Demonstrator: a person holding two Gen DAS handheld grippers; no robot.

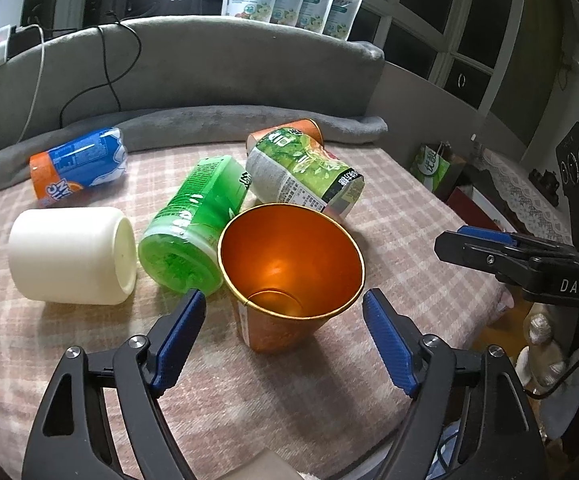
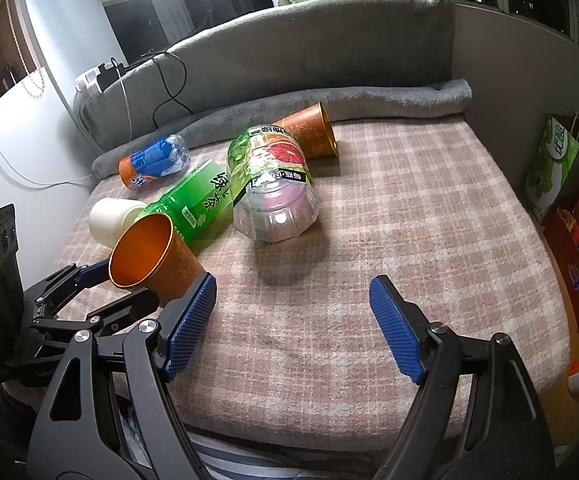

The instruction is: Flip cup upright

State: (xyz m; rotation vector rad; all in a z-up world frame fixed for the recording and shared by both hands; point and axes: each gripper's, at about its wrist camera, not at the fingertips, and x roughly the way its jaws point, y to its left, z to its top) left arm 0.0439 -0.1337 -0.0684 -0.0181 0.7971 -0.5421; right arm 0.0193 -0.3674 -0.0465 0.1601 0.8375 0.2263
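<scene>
Here, a plaid blanket (image 1: 329, 400) fills the lower frame, a grey cushion (image 1: 209, 68) across the top. Mid-frame, lying down: a clear grapefruit bottle (image 2: 273, 188), a green tea bottle (image 1: 193, 228), a white cup (image 1: 69, 256) at left, a blue-orange bottle (image 1: 77, 164) upper left, an orange cup (image 2: 309, 130) behind. The nearest orange cup (image 1: 289, 276) stands upright at centre between the left gripper (image 1: 283, 340) jaws, apart and not touching; right gripper (image 2: 291, 320) jaws apart, holding nothing.
</scene>
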